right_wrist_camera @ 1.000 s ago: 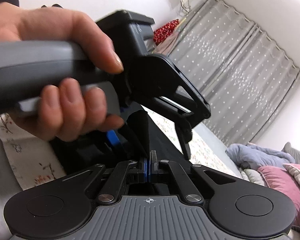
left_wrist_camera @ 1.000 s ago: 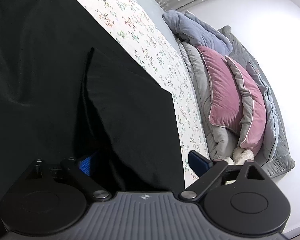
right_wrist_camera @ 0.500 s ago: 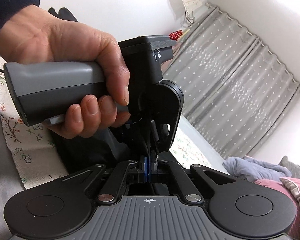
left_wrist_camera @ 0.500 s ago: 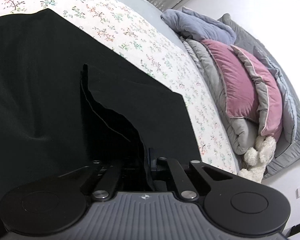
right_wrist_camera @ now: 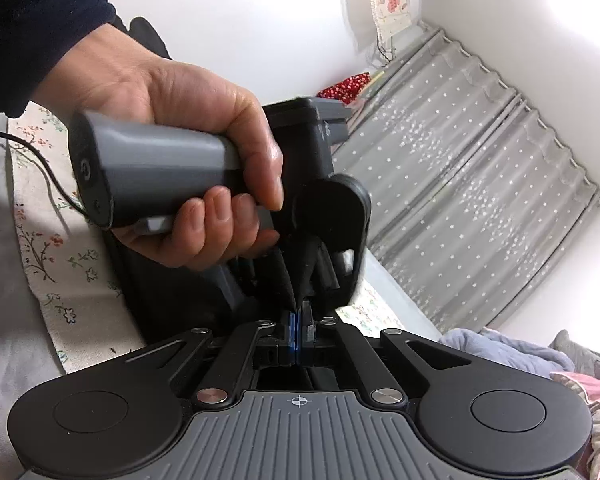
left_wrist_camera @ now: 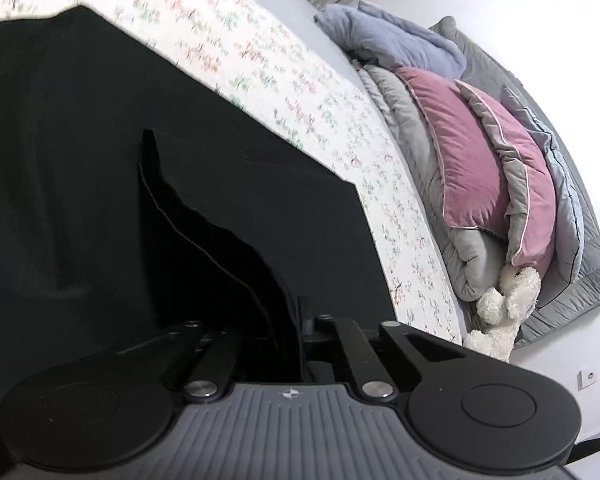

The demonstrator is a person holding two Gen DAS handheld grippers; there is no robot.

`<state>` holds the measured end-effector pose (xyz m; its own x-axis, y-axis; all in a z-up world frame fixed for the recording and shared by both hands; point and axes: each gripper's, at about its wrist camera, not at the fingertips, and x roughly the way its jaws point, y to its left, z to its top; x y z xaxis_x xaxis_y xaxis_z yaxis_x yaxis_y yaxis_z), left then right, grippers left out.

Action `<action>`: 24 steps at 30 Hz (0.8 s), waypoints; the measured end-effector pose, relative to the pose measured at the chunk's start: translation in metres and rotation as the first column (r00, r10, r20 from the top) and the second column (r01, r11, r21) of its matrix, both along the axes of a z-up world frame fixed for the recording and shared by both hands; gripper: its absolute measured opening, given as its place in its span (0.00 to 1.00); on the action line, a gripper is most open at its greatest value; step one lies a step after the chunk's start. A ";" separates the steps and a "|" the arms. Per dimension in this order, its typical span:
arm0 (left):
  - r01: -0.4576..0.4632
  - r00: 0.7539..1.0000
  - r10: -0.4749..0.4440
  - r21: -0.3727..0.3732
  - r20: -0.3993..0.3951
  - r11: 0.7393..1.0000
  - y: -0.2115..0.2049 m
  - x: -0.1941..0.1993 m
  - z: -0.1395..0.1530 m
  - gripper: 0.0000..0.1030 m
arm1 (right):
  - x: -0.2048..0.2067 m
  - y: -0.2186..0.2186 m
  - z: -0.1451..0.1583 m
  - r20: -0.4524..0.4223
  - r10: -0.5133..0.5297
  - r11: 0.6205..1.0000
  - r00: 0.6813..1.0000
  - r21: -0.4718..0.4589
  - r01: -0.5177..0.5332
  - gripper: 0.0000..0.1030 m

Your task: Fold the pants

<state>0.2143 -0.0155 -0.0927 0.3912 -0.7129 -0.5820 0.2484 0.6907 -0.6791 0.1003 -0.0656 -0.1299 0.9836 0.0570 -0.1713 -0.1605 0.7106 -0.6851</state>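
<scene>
Black pants (left_wrist_camera: 100, 168) are lying spread across the flowered bed sheet (left_wrist_camera: 300, 80), beside piled pillows (left_wrist_camera: 472, 160). Both tongs are pinching the same edge of the cloth: the left gripper (left_wrist_camera: 300, 320) is clamping a raised fold, the right gripper (right_wrist_camera: 298, 322) is squeezing a thin edge. With so little fabric caught, a hard pull risks it slipping free or bunching the fold.

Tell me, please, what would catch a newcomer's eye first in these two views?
The black pants fill the left half of the left wrist view, spread on the floral sheet, with the left claw shut on an edge. In the right wrist view, a hand grips the other tool's grey handle close ahead. Pink pillows lie piled at right.
</scene>
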 end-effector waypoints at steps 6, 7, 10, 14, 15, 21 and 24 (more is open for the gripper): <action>0.012 0.996 -0.016 0.056 0.088 0.998 0.009 0.003 0.027 0.18 | 0.011 0.015 0.014 0.021 -0.043 0.997 0.999 0.068 0.042 0.00; 0.009 0.994 -0.016 0.066 0.104 0.998 0.011 0.004 0.030 0.18 | 0.013 0.019 0.017 0.025 -0.050 0.995 0.998 0.085 0.048 0.00; 0.000 0.991 -0.009 0.071 0.135 0.997 0.027 0.004 0.036 0.18 | 0.019 0.034 0.024 0.033 -0.055 0.991 0.998 0.128 0.051 0.00; -0.025 0.989 0.010 0.097 0.149 0.995 0.041 0.002 0.039 0.18 | 0.023 0.053 0.023 0.047 -0.044 0.990 0.998 0.135 0.038 0.00; -0.032 0.989 0.018 0.095 0.148 0.995 0.044 0.002 0.039 0.18 | 0.024 0.057 0.021 0.050 -0.040 0.991 0.998 0.128 0.033 0.00; -0.083 0.987 0.071 0.085 0.142 0.993 0.058 0.002 0.043 0.18 | 0.027 0.065 -0.002 0.083 -0.071 0.997 0.994 -0.006 0.072 0.45; -0.095 0.986 0.084 0.069 0.146 0.993 0.064 0.003 0.049 0.18 | 0.034 0.061 -0.014 0.045 -0.109 0.993 0.993 -0.035 0.111 0.39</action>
<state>0.2169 0.0490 -0.0439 0.5348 -0.6272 -0.5662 0.2738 0.7626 -0.5861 0.1341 -0.0043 -0.1443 0.9900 -0.0578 -0.1284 -0.0523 0.6958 -0.7163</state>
